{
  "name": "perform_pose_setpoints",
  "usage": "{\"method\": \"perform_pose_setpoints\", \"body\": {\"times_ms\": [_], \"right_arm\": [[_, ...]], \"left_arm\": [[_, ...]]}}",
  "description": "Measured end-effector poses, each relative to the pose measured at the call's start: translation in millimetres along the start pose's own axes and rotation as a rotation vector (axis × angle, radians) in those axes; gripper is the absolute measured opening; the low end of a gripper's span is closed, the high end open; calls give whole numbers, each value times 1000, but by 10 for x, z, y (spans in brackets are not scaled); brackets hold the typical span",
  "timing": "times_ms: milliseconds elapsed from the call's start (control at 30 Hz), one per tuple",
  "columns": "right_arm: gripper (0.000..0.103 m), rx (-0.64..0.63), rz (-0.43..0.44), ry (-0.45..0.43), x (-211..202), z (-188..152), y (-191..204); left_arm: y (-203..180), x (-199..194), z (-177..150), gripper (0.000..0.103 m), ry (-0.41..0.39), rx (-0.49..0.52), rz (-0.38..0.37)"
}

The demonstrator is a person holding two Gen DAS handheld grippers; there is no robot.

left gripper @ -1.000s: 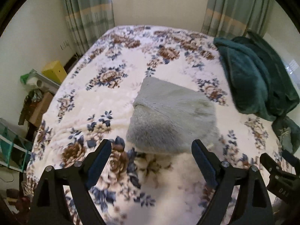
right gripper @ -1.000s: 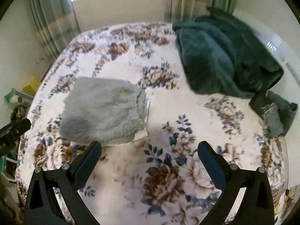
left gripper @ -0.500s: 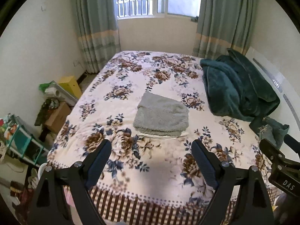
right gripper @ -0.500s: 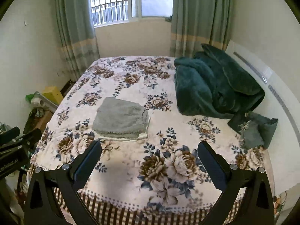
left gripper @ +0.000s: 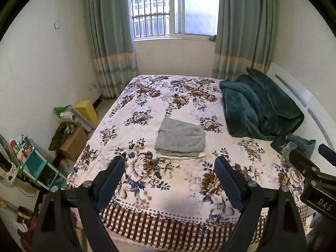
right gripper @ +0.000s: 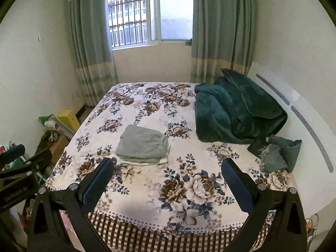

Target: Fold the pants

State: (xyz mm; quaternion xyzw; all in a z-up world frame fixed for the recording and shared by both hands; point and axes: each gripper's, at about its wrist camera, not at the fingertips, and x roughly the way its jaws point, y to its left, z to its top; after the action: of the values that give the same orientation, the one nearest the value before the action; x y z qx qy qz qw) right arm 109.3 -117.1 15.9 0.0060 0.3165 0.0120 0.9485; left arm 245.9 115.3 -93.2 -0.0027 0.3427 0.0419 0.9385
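Pants [left gripper: 180, 137] sit folded at bed [left gripper: 147, 191] ctr, 12 o'clock of both grippers; L [left gripper: 168, 180] & R [right gripper: 168, 180] jaws spread, empty, prob job done.

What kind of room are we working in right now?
A bedroom, most likely: a bed with a floral-print cover, a rumpled dark green plush blanket by the white headboard, and a curtained, barred window. The folded grey fleece pants lie mid-bed.

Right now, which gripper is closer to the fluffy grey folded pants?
Left, slightly. The left gripper hovers open almost straight in front of the grey folded pants; the right gripper hovers open off to their right side. Neither touches them.
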Motion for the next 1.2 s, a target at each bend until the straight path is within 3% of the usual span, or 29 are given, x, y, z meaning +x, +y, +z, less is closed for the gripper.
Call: {"method": "perform_pose_setpoints", "body": {"times_ms": [267,367,733,1200], "right_arm": [[103,0,-3,-8,-140,-39,65],[103,1,-5,-11,-162,-40,68],[103,5,-3,-5,-298,-45,118],[103,-2,34,35,-110,47,64]], "left_arm": [[1,-153,-58,87,-31,16,14],[26,-182,-48,102,-44,10,27],[135,-197,-56,102,-51,-22,39],[149,-136,-36,102,-35,-23,26]]}}
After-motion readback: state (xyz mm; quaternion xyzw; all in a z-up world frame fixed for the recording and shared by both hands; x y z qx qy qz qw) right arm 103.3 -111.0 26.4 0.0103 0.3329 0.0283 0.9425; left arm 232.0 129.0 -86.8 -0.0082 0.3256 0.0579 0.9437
